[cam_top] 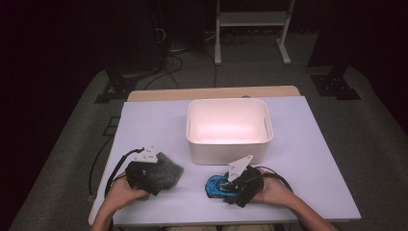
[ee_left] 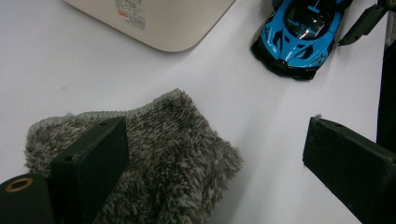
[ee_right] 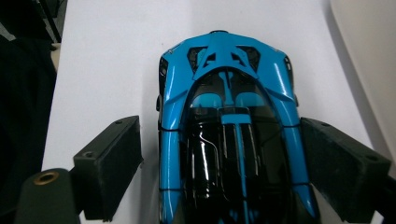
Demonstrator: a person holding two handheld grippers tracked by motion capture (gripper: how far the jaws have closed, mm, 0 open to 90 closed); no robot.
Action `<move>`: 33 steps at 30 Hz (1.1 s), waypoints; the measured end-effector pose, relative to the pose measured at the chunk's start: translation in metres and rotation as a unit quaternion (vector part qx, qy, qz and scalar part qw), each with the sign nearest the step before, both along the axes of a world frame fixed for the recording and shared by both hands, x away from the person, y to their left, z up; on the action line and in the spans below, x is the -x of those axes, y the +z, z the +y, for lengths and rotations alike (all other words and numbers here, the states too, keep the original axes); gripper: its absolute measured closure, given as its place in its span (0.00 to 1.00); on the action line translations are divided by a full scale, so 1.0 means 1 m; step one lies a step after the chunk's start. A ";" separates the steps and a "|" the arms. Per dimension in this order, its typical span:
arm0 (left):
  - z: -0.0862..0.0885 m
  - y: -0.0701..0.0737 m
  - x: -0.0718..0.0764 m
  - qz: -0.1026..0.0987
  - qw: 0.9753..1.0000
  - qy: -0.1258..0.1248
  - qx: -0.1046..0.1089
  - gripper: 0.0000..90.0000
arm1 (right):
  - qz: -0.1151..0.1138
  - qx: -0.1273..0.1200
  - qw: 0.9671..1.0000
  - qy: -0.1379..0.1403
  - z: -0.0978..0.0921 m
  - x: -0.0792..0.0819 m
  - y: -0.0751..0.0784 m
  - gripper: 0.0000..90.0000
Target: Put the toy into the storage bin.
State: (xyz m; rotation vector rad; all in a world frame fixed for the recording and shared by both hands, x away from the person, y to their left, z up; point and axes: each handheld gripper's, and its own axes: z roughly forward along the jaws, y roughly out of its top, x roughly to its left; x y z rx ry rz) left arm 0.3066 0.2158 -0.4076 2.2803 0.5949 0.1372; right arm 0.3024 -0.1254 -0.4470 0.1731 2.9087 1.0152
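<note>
At the lower left of the high view, the left gripper (cam_top: pixel 153 172) sits over a grey fluffy cloth (cam_top: pixel 168 169) that lies on the white table (cam_top: pixel 154 125). In the left gripper view its jaws stand wide apart: the left one rests on or just above the cloth (ee_left: pixel 154 154), the right one is over bare table, so nothing is grasped yet.

In the middle of the high view, a cream bin (cam_top: pixel 229 127) stands open and looks empty.

Just below the bin, lower right of centre, the right gripper (cam_top: pixel 230 185) is at a blue toy car (cam_top: pixel 217 185). In the right gripper view the car (ee_right: pixel 229 140) lies lengthwise between the two jaws, one on each flank with a slim gap on both sides; the jaws are apart and not yet pressing on it.

The step in hand looks like lining up for a grasp, likely to move both things into the bin. The next move calls for the right jaws to close squarely on the car's sides, then lift it clear of the bin's near wall. The left gripper needs to shift so that both jaws straddle a fold of cloth before pinching.
</note>
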 end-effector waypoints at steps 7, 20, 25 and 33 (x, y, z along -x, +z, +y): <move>0.000 -0.001 0.000 0.002 1.000 0.000 0.003 0.07 | -0.003 0.001 1.000 -0.008 0.001 0.001 -0.005 0.16; 0.002 -0.002 0.002 0.002 1.000 0.000 0.003 0.07 | 0.004 -0.010 1.000 -0.020 0.000 0.000 -0.006 0.20; 0.003 -0.002 0.001 0.002 1.000 -0.001 0.002 0.07 | 0.004 -0.006 1.000 -0.023 0.000 0.001 -0.005 0.20; 0.000 -0.002 0.002 0.003 1.000 -0.003 0.001 0.07 | -0.002 0.003 1.000 -0.027 -0.002 0.001 -0.003 0.21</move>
